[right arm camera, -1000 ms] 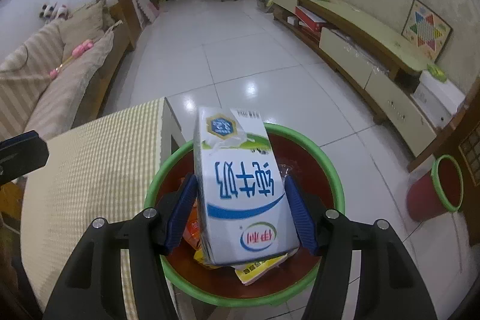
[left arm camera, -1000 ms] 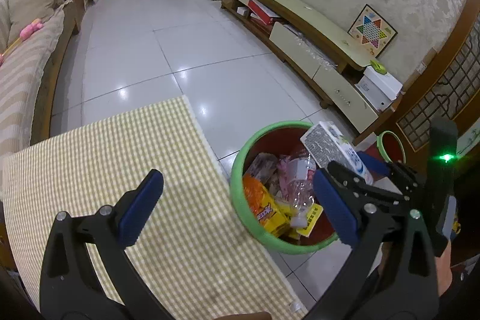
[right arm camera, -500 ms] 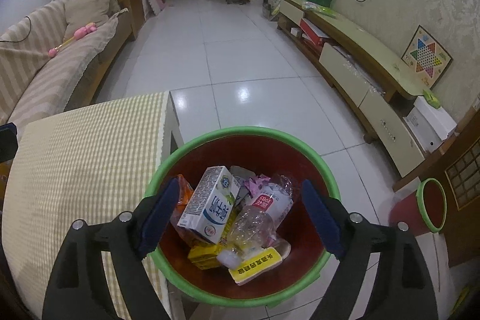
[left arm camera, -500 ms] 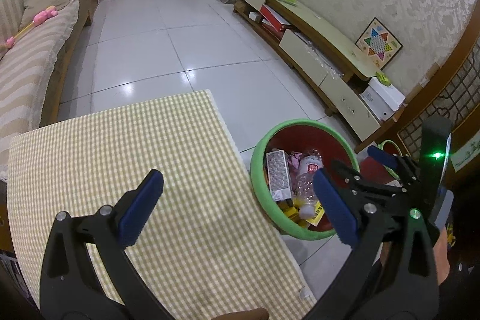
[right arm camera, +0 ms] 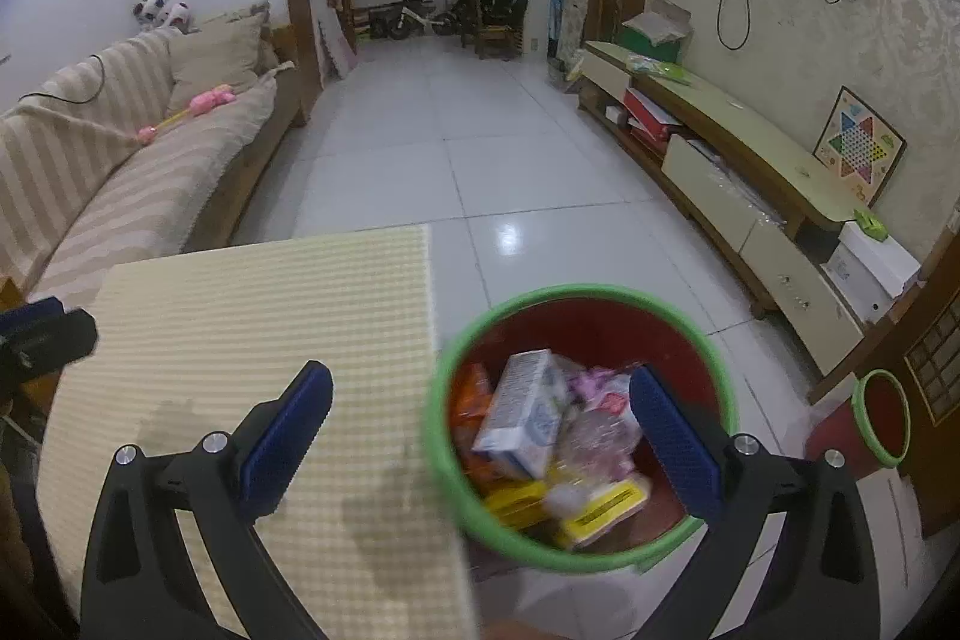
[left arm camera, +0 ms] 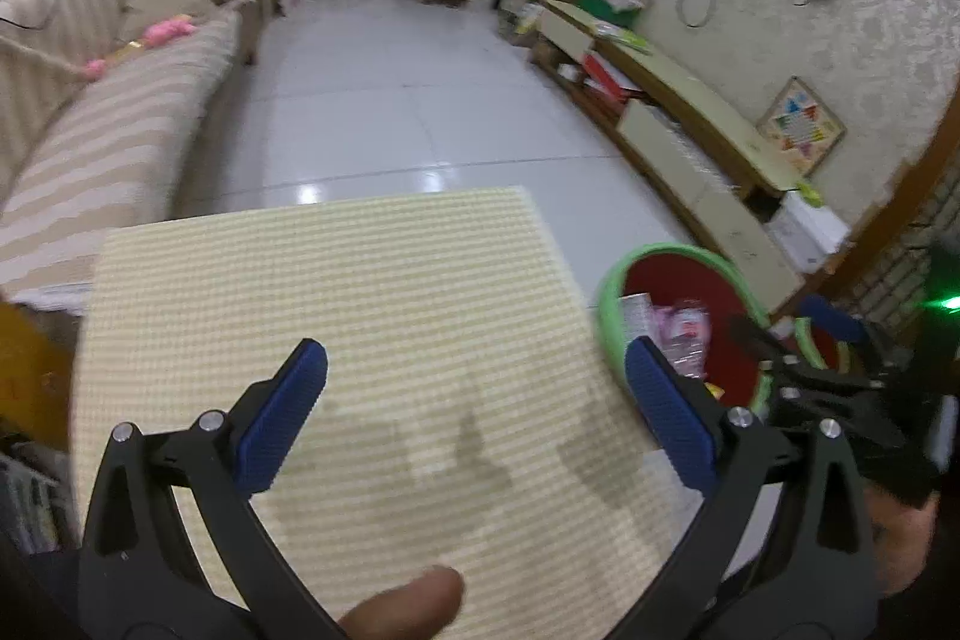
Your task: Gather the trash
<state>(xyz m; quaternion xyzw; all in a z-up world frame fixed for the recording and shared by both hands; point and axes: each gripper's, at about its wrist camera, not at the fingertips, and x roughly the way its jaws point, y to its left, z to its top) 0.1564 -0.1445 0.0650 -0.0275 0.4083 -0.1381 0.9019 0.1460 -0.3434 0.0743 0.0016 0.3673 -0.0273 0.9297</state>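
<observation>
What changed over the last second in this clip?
The right tool let go of the milk carton, which now lies among the trash in the green-rimmed bin; its jaws are opening with nothing between them. Both views have swung left, toward the checked tablecloth. The left tool stayed open and empty; the cloth stayed bare.

Dim indoor light w/ a cool cast. Overhead glare spots on the floor tiles (right arm camera: 509, 237) (also in left wrist view). Strong fisheye bending, black corners. Motion blur smears the tablecloth (left arm camera: 336, 292) and bin (right arm camera: 579, 418); soft shadows on the cloth.
</observation>
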